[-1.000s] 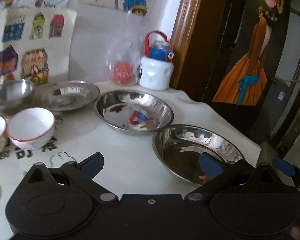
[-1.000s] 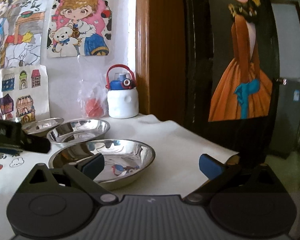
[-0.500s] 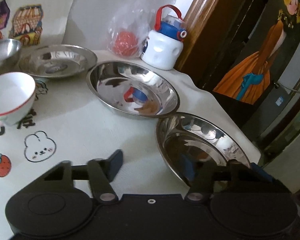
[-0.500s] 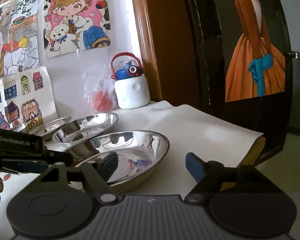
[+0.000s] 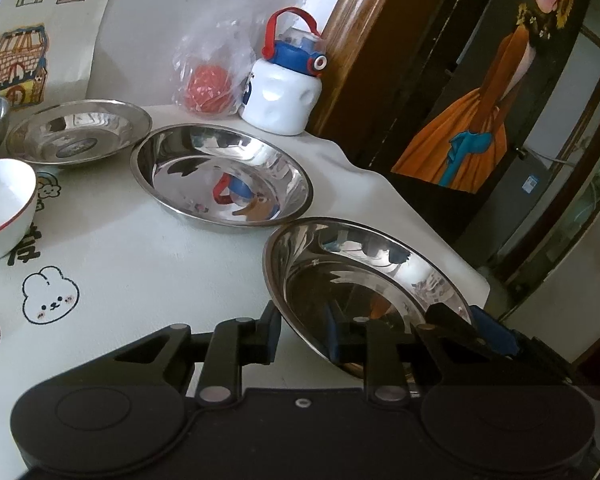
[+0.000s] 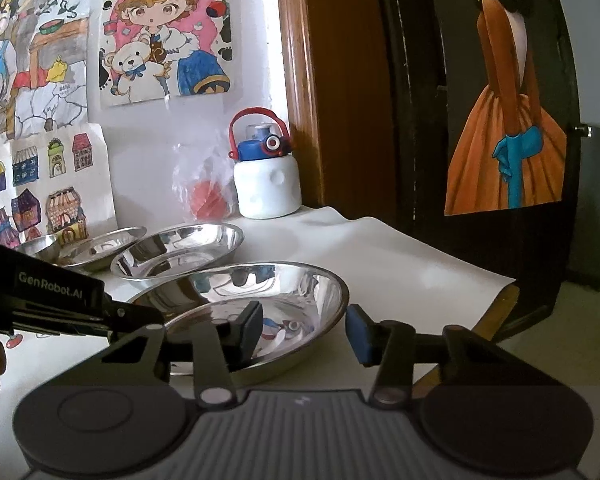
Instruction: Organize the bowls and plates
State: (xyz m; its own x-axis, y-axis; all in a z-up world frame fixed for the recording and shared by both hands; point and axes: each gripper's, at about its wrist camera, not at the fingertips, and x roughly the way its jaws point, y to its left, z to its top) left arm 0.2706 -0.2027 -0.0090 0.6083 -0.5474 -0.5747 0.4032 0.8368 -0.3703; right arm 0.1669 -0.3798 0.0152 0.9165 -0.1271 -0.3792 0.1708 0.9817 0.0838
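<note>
Left gripper (image 5: 302,334) black, blue pads; right gripper (image 6: 306,330) grey ribbed body, silver pivot screws

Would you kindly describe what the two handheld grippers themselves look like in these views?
The left gripper has a matte black body with two round discs, silver pivot pins, black linkage fingers and blue pads. Seen from the right wrist view, its side carries white "GenRobot.AI" lettering. The right gripper has a grey ribbed body with dark grey discs, black linkage fingers, silver pins and blue pads.
</note>
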